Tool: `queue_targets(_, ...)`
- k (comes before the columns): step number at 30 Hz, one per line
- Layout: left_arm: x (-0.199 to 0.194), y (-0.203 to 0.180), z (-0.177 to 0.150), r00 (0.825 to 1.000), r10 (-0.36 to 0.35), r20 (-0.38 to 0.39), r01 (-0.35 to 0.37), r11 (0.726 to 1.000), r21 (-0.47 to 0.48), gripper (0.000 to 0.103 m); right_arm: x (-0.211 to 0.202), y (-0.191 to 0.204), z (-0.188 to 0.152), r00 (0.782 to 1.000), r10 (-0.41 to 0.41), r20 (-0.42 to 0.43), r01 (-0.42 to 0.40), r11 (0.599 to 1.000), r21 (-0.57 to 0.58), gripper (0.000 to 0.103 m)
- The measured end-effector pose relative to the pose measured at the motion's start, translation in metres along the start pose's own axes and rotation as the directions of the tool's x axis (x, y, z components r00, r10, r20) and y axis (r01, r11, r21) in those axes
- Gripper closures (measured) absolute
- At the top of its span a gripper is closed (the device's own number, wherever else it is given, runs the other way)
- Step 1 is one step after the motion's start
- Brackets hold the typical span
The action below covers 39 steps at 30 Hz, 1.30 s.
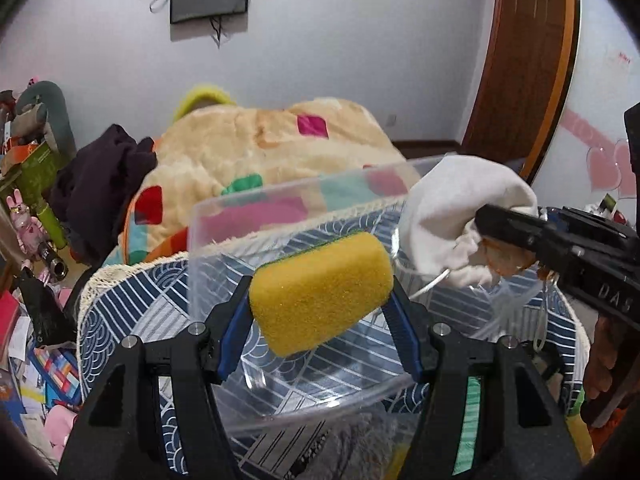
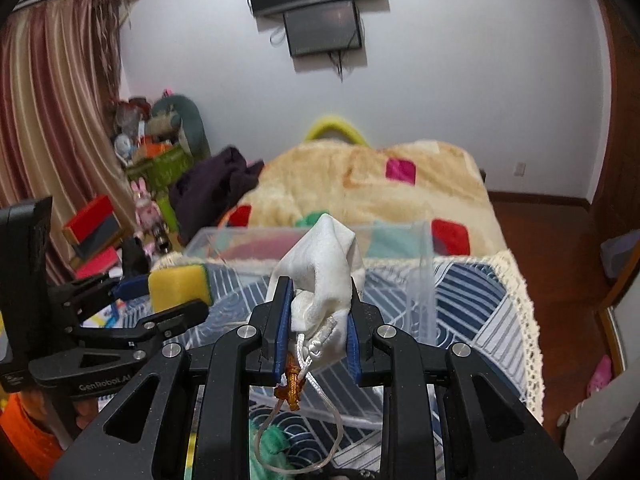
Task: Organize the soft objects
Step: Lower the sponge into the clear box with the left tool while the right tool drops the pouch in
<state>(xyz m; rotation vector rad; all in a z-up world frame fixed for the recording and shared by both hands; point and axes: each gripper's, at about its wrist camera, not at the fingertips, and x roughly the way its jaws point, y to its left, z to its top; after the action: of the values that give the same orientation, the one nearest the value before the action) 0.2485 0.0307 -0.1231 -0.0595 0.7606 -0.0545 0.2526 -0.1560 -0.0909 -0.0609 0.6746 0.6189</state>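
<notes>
My left gripper (image 1: 320, 292) is shut on a yellow sponge (image 1: 322, 290) with a green scouring back, held above a clear plastic bin (image 1: 280, 216). The sponge also shows in the right wrist view (image 2: 178, 286), at the bin's left side. My right gripper (image 2: 318, 300) is shut on a white drawstring pouch (image 2: 324, 268) with a white cord and an orange tassel hanging below it. It holds the pouch over the bin (image 2: 426, 280). In the left wrist view the pouch (image 1: 452, 216) hangs at the bin's right edge.
The bin stands on a blue and white patterned cloth (image 2: 480, 304) with a lace edge. Behind is a bed with a cream blanket (image 2: 360, 184) and dark clothing (image 2: 212, 188). Toys and boxes (image 2: 156, 168) crowd the left. Wooden floor (image 2: 560, 248) lies right.
</notes>
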Motion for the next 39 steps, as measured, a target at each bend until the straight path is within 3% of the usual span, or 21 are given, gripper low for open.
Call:
queue_targets(7, 0.021, -0.003, -0.003, 0.998, 0.021, -0.054, -0.020, 1.000, 0.013, 0.041, 0.019, -0.004, -0.011, 0.995, -0.019, -0.097, 0.017, 1.000, -0.025, 0.081)
queue_targets(13, 0.021, 0.000, -0.005, 0.998, 0.021, -0.067, -0.021, 1.000, -0.004, 0.038, 0.012, -0.003, -0.011, 0.995, -0.026, -0.098, 0.021, 0.998, -0.051, 0.077)
queue_targets(15, 0.018, -0.001, -0.005, 0.998, 0.015, -0.059, -0.015, 1.000, -0.007, 0.035, 0.008, -0.003, -0.010, 0.996, -0.039, -0.083, 0.035, 0.998, -0.055, 0.073)
queue_targets(17, 0.010, -0.001, -0.006, 0.999, 0.007, -0.035, -0.007, 1.000, -0.002, 0.024, 0.002, -0.002, -0.008, 0.997, -0.051, -0.064, 0.047, 0.997, -0.060, 0.062)
queue_targets(19, 0.002, 0.001, -0.005, 1.000, 0.000, -0.010, 0.000, 1.000, -0.006, 0.021, -0.006, -0.001, -0.006, 0.998, -0.058, -0.037, 0.055, 0.996, -0.067, 0.051)
queue_targets(25, -0.033, 0.001, -0.002, 0.998, 0.007, 0.065, -0.006, 1.000, -0.019, 0.012, -0.036, 0.006, -0.002, 0.996, -0.073, 0.052, 0.077, 0.994, -0.080, 0.031)
queue_targets(30, -0.071, 0.002, -0.007, 0.987, 0.018, 0.161, -0.011, 0.999, -0.043, 0.001, -0.065, 0.011, -0.002, 0.992, -0.047, 0.118, 0.055, 0.996, -0.070, 0.024)
queue_targets(35, -0.089, 0.000, -0.021, 0.985, -0.002, 0.171, 0.008, 0.999, -0.037, 0.001, -0.088, 0.014, -0.009, 0.986, -0.010, 0.165, 0.019, 0.998, -0.052, 0.019)
queue_targets(39, -0.095, -0.004, -0.038, 0.987, 0.016, 0.161, -0.014, 1.000, -0.009, 0.001, -0.091, 0.019, -0.026, 0.989, -0.004, 0.145, 0.014, 0.998, -0.067, 0.018)
